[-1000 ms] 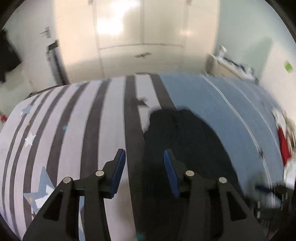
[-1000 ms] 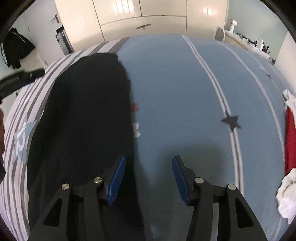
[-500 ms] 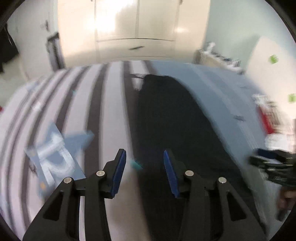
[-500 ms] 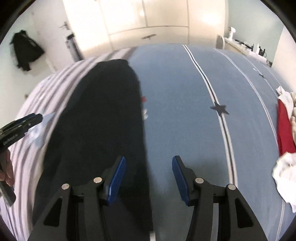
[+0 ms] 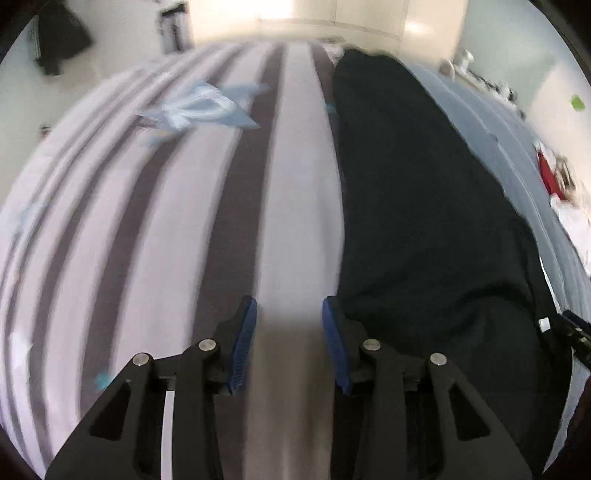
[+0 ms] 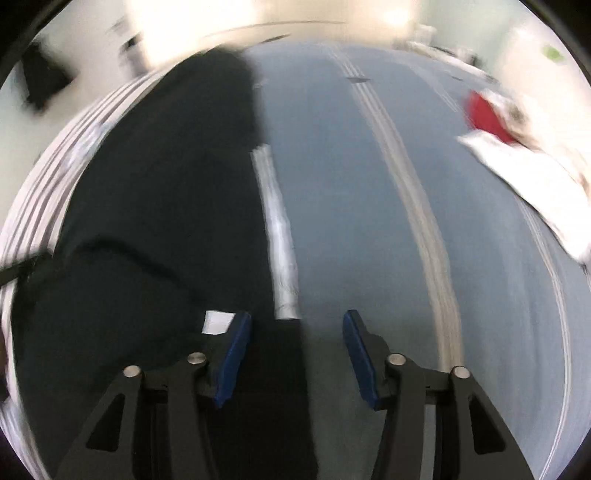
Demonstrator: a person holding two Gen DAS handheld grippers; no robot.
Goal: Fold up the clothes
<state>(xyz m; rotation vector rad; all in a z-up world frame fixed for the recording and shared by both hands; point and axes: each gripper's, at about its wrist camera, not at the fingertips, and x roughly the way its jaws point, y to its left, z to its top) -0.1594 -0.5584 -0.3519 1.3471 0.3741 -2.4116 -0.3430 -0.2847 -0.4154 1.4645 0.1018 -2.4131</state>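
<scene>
A long black garment (image 5: 424, 221) lies lengthwise on the bed, where the grey-striped cover meets the blue cover. My left gripper (image 5: 288, 321) hovers at its near left edge, jaws closing, with only striped bedding between them and the cloth beside the right finger. My right gripper (image 6: 297, 328) hovers over the near right edge of the black garment (image 6: 166, 184), jaws closing. That edge lies below the gap, not pinched. A white label (image 6: 218, 322) sits by its left finger. A pale strip (image 6: 279, 236) runs along that edge.
A pile of red and white clothes (image 6: 491, 118) lies on the blue cover at the far right, also seen as a red and white pile (image 5: 554, 177). A light blue star print (image 5: 199, 107) marks the striped cover. Cream wardrobe doors (image 5: 332, 14) stand beyond the bed.
Both grippers have swept back along the garment toward its near end. Their jaws have narrowed a little. The white label and pale strip have come into the right wrist view.
</scene>
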